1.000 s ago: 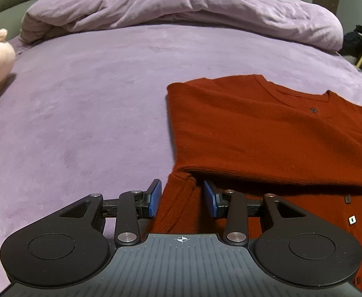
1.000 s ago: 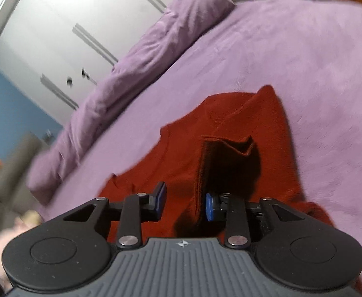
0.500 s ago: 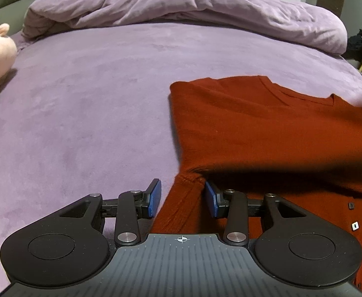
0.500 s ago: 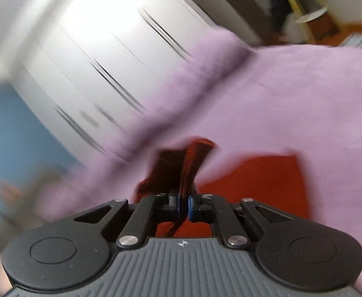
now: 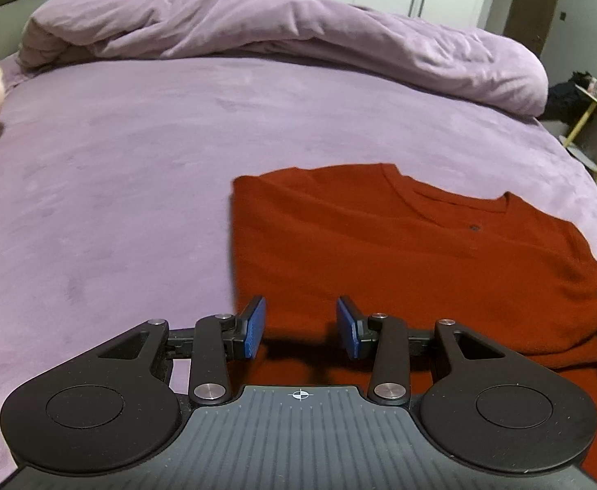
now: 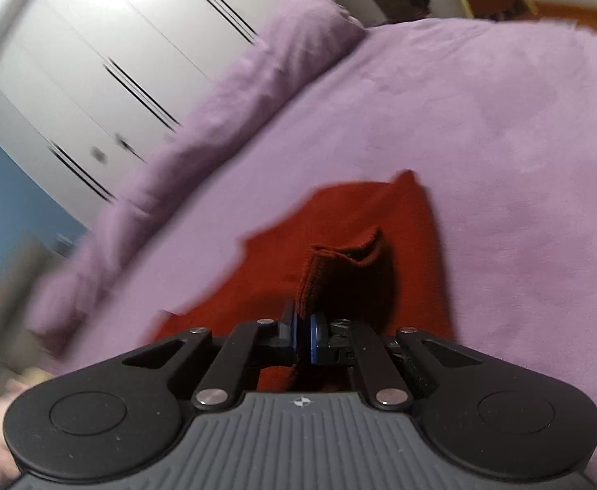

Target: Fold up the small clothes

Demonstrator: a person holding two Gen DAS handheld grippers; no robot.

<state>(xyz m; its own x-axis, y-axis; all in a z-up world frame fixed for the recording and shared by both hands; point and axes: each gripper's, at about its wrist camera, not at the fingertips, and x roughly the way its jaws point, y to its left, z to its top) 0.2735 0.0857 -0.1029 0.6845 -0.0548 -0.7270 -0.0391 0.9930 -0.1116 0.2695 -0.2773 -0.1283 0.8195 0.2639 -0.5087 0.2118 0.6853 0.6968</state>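
Red cardigan (image 5: pixel 400 253) spread on the purple bed cover (image 5: pixel 135 171), near edge; right gripper (image 6: pixel 303 337) clamped on a raised sleeve fold (image 6: pixel 347 269), pads pinched tight on the knit; left gripper (image 5: pixel 300 326) parted above the cardigan's body, gripping nothing.
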